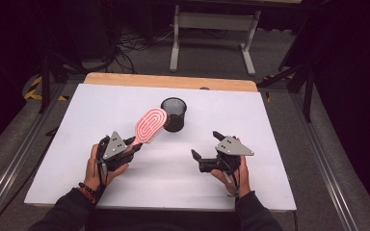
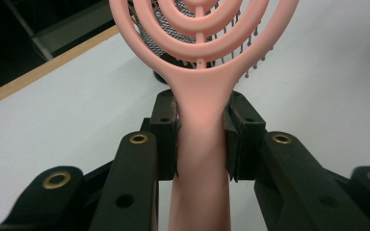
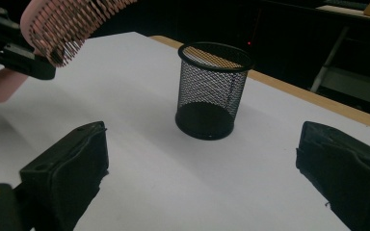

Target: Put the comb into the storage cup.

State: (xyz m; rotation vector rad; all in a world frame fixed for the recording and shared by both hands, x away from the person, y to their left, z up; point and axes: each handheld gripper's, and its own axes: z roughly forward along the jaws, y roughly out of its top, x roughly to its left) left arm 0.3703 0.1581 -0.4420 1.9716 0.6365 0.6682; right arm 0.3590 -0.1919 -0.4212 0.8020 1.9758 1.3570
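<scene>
- Pink hairbrush (image 1: pixel 150 125) is clamped by its handle in the left gripper (image 1: pixel 134 144), its head raised just left of the black mesh cup (image 1: pixel 174 114).
- Right gripper (image 1: pixel 207 147) hovers with jaws spread wide, gripping nothing, near-right of the cup on the white table (image 1: pixel 250 125).

High view sits above the person's side, facing forward and down on the whole white table (image 1: pixel 250 120). Left gripper view rides close on the pink hairbrush (image 2: pixel 200 120) handle, facing 12 o'clock toward the mesh pen cup (image 2: pixel 161 24). Right gripper view looks low across the table; shares cup (image 3: pixel 212 91) and brush (image 3: pixel 62 29) at 10 o'clock.
</scene>
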